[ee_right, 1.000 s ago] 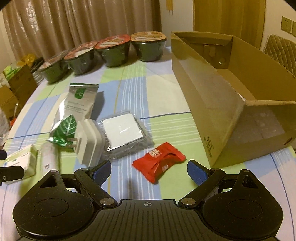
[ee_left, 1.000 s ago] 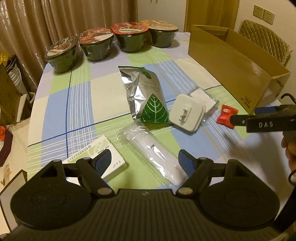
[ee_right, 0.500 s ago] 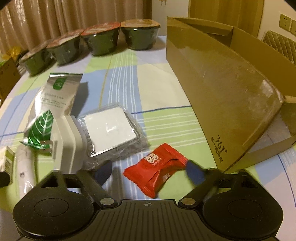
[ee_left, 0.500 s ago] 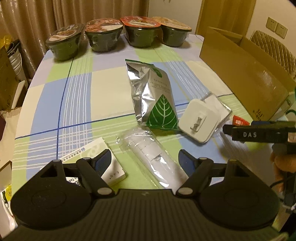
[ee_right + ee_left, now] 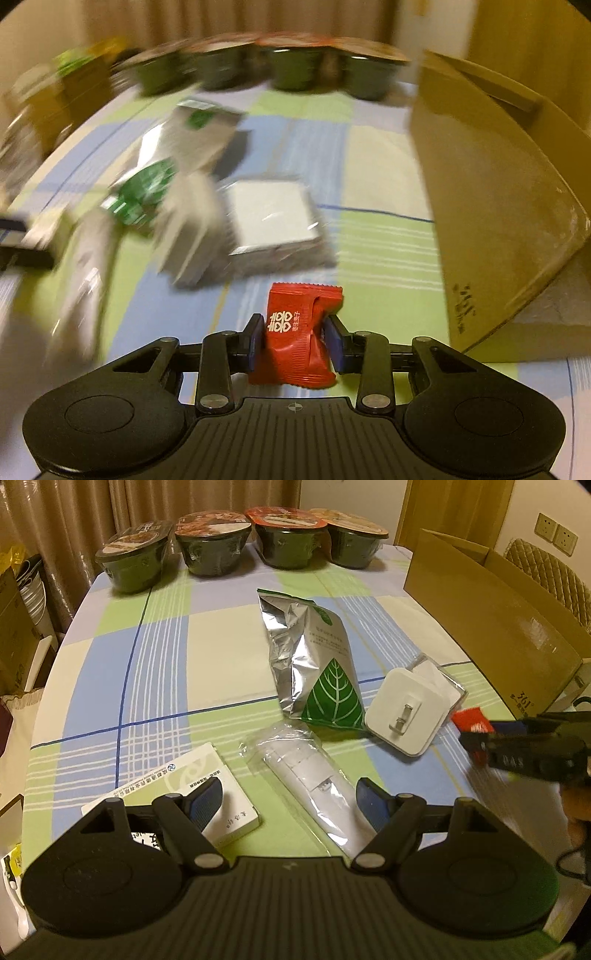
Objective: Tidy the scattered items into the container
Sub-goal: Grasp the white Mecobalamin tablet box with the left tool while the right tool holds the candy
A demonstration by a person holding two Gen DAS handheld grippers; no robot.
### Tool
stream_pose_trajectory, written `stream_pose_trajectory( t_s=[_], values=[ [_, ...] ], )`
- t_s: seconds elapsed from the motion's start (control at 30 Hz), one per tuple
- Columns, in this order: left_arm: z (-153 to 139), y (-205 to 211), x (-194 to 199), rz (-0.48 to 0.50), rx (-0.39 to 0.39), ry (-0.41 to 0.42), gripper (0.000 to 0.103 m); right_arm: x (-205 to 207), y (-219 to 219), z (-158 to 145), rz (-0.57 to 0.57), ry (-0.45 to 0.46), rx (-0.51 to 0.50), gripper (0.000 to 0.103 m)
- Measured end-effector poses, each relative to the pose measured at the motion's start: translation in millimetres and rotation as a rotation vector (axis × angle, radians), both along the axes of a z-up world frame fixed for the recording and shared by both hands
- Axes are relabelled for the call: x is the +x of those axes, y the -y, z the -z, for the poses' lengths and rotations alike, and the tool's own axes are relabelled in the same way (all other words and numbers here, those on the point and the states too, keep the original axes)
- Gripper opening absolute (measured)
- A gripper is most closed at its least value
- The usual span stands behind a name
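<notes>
The right gripper [image 5: 293, 341] has its fingers pinched on the red candy packet [image 5: 295, 332], low over the bench [image 5: 388, 251]. Best to carry it level, then right over the near wall of the cardboard box [image 5: 491, 206] before letting go. The left gripper [image 5: 286, 799] hangs with fingers wide above the plastic-wrapped white item [image 5: 314, 779].
</notes>
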State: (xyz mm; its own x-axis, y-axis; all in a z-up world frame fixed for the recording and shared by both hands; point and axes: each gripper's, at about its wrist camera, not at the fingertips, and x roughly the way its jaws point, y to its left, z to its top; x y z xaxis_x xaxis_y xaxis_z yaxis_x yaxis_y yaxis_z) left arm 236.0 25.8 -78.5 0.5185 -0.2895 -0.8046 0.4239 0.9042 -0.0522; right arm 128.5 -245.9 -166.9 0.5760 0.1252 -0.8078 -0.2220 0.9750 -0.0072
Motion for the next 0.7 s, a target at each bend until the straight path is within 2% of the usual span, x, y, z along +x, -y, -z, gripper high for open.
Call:
stream_pose_trajectory(
  t_s=[0.07,0.13,0.63,0.67,0.7],
  values=[
    [-0.8,-0.1,-1.8,0.001,0.0,0.0,0.076,-11.7,-0.2,-0.4,-0.083,-0.01,-0.009,0.039],
    [-0.6,-0.3,-4.0,0.009,0.001,-0.001,0.076,-20.4,0.9,0.3,-0.115,-0.013,-0.02,0.039],
    [1.8,-22.8,-12.5,0.017,0.059,-0.007,0.076,-30.4,4.4,-0.2,-0.125,-0.012,-0.02,0.04],
    [0.9,-26.1,-12.6,0.019,0.058,-0.005,0.077,-30.3,4.3,-0.2,-0.127,-0.012,-0.02,0.043],
    [0.0,-29.6,-12.7,0.021,0.058,-0.001,0.077,-30.3,4.0,-0.1,-0.127,-0.012,-0.023,0.055]
  ],
)
